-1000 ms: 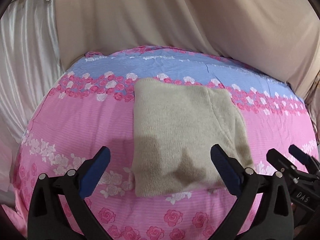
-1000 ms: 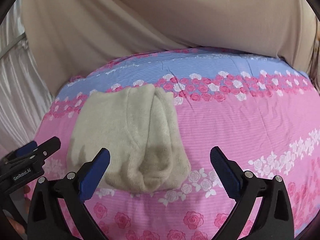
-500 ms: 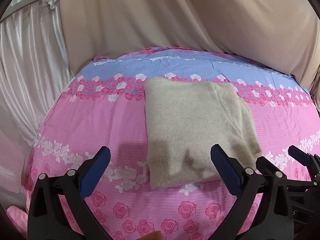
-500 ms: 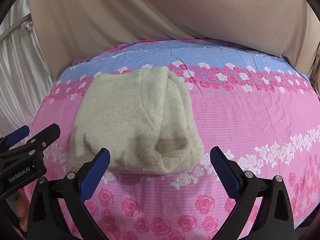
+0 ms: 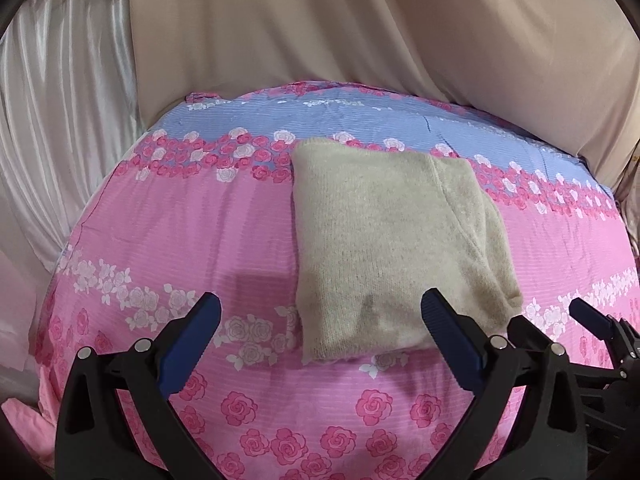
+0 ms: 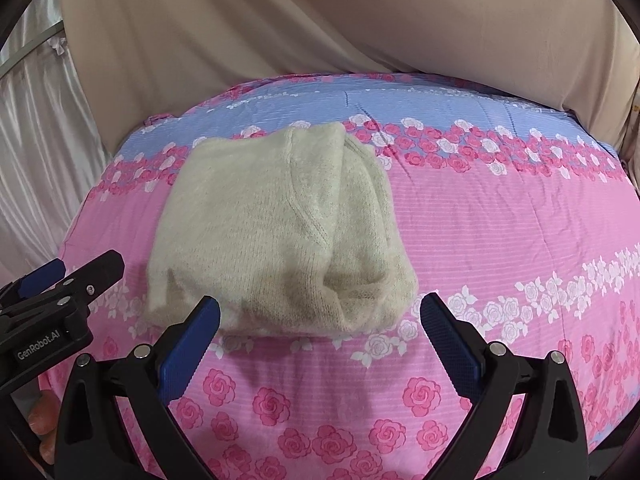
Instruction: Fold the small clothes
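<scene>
Sweater (image 5: 384, 240) (one, folded) on floral sheet (image 5: 200, 220); left gripper (image 5: 320, 336) and right gripper (image 6: 320, 328) fingers spread, empty.

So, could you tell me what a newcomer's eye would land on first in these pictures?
Probably the beige sweater, folded into a neat block in the middle of the loud pink rose-print sheet, which has a blue band along its far edge. Next, the left tool and the right tool, both open and empty, hover just short of the sweater's near edge. Tan drapes fill the background.
</scene>
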`<action>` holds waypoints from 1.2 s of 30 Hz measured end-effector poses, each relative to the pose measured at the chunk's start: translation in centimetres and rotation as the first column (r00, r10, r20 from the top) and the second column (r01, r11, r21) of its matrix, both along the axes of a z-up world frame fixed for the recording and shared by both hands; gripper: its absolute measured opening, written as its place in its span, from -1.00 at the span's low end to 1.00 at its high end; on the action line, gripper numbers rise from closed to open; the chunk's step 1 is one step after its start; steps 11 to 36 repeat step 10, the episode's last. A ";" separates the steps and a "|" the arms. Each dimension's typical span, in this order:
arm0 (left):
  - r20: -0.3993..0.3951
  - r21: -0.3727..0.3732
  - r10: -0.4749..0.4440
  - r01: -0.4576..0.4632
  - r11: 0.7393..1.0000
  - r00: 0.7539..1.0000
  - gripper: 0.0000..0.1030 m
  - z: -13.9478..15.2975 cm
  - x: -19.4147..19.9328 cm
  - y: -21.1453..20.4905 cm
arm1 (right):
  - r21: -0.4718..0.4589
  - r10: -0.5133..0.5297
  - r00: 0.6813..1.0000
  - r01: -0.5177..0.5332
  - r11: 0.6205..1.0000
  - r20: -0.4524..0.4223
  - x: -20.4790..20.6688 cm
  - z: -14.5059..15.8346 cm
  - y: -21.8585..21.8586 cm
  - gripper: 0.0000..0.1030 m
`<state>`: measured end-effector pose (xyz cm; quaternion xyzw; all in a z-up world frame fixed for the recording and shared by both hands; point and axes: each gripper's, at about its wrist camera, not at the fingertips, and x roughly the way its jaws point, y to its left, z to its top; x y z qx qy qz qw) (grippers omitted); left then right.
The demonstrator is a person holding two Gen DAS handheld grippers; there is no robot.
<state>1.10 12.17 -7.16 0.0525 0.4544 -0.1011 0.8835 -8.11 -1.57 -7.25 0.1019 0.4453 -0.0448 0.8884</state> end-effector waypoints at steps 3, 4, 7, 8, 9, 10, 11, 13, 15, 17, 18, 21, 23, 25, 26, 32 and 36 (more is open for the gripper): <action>0.008 0.012 -0.008 0.008 1.000 1.000 0.90 0.0 -0.1 -0.1 | -0.001 -0.002 1.000 0.002 1.000 -0.003 0.0 -0.1 0.2 0.90; 0.008 0.019 -0.007 0.007 1.000 1.000 0.90 0.0 -0.1 -0.2 | -0.001 -0.001 1.000 0.001 1.000 -0.003 0.0 -0.1 0.2 0.90; 0.007 0.022 0.003 -0.003 1.000 1.000 0.90 -0.1 -0.2 -0.3 | -0.001 -0.001 1.000 0.001 1.000 -0.005 0.0 -0.1 0.2 0.90; 0.005 0.024 0.004 -0.005 1.000 1.000 0.90 -0.1 -0.3 -0.3 | -0.001 -0.001 1.000 0.001 1.000 -0.006 0.0 -0.1 0.2 0.90; 0.003 0.025 0.006 -0.006 1.000 1.000 0.90 -0.1 -0.3 -0.3 | -0.001 0.000 1.000 0.000 1.000 -0.007 0.0 -0.1 0.2 0.90; 0.001 0.026 0.008 -0.008 1.000 1.000 0.90 -0.2 -0.3 -0.3 | 0.000 0.000 1.000 0.000 1.000 -0.007 0.1 -0.2 0.2 0.90; 0.001 0.026 0.008 -0.008 1.000 1.000 0.90 -0.2 -0.3 -0.3 | 0.000 0.000 1.000 0.000 1.000 -0.007 0.1 -0.2 0.2 0.90; 0.001 0.026 0.008 -0.008 1.000 1.000 0.90 -0.2 -0.3 -0.3 | 0.000 0.000 1.000 0.000 1.000 -0.007 0.1 -0.2 0.2 0.90; 0.001 0.026 0.008 -0.008 1.000 1.000 0.90 -0.2 -0.3 -0.3 | 0.000 0.000 1.000 0.000 1.000 -0.007 0.1 -0.2 0.2 0.90; 0.001 0.026 0.008 -0.008 1.000 1.000 0.90 -0.2 -0.3 -0.3 | 0.000 0.000 1.000 0.000 1.000 -0.007 0.1 -0.2 0.2 0.90; 0.001 0.026 0.008 -0.008 1.000 1.000 0.90 -0.2 -0.3 -0.3 | 0.000 0.000 1.000 0.000 1.000 -0.007 0.1 -0.2 0.2 0.90; 0.001 0.026 0.008 -0.008 1.000 1.000 0.90 -0.2 -0.3 -0.3 | 0.000 0.000 1.000 0.000 1.000 -0.007 0.1 -0.2 0.2 0.90; 0.001 0.026 0.008 -0.008 1.000 1.000 0.90 -0.2 -0.3 -0.3 | 0.000 0.000 1.000 0.000 1.000 -0.007 0.1 -0.2 0.2 0.90; 0.001 0.026 0.008 -0.008 1.000 1.000 0.90 -0.2 -0.3 -0.3 | 0.000 0.000 1.000 0.000 1.000 -0.007 0.1 -0.2 0.2 0.90; 0.001 0.026 0.008 -0.008 1.000 1.000 0.90 -0.2 -0.3 -0.3 | 0.000 0.000 1.000 0.000 1.000 -0.007 0.1 -0.2 0.2 0.90; 0.001 0.026 0.008 -0.008 1.000 1.000 0.90 -0.2 -0.3 -0.3 | 0.000 0.000 1.000 0.000 1.000 -0.007 0.1 -0.2 0.2 0.90; 0.001 0.026 0.008 -0.008 1.000 1.000 0.90 -0.2 -0.3 -0.3 | 0.000 0.000 1.000 0.000 1.000 -0.007 0.1 -0.2 0.2 0.90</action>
